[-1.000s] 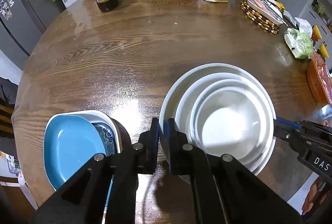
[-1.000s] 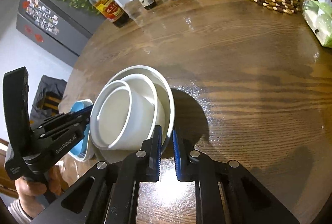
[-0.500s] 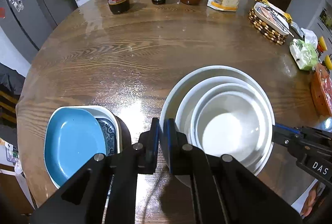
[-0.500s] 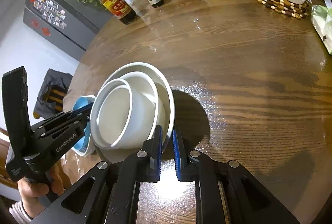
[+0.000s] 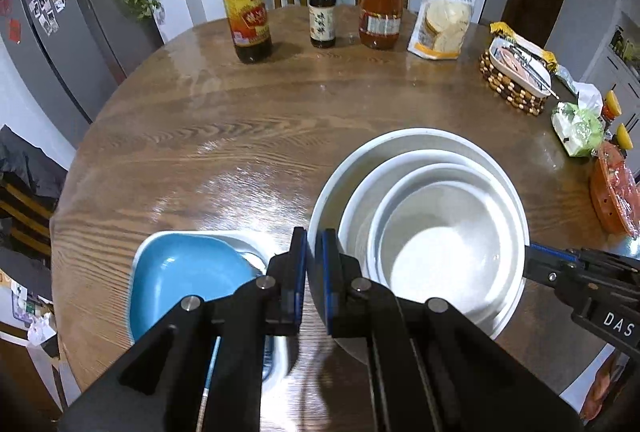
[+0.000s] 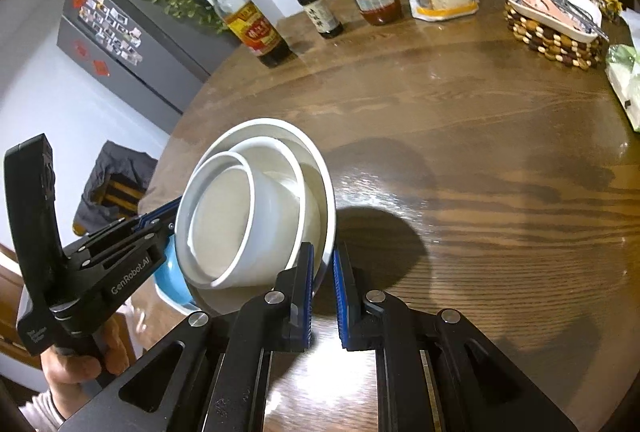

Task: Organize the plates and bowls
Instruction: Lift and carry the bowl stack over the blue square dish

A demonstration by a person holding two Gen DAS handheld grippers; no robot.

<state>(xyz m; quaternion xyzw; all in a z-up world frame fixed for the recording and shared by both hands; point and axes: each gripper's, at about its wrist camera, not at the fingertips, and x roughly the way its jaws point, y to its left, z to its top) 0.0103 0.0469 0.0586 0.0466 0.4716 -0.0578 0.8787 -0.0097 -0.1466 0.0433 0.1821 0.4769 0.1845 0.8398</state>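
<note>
Both tongs, the left gripper (image 5: 311, 272) and right gripper (image 6: 322, 292), were clamped on opposite rims of the white bowl stack (image 5: 420, 224), apparently sharing its weight above the table (image 5: 240, 135).

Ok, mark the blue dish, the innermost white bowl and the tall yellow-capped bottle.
blue dish (image 5: 182, 270), left wrist view, its bare inside.
innermost white bowl (image 5: 444, 256), left wrist view, its floor.
yellow-capped bottle (image 5: 245, 19), left wrist view, its label.

Three white bowls (image 5: 440, 232) are nested by size, tilted and raised off the desk. A blue plate (image 5: 180, 272) is stacked in a white dish (image 5: 248, 238) beside them.
</note>
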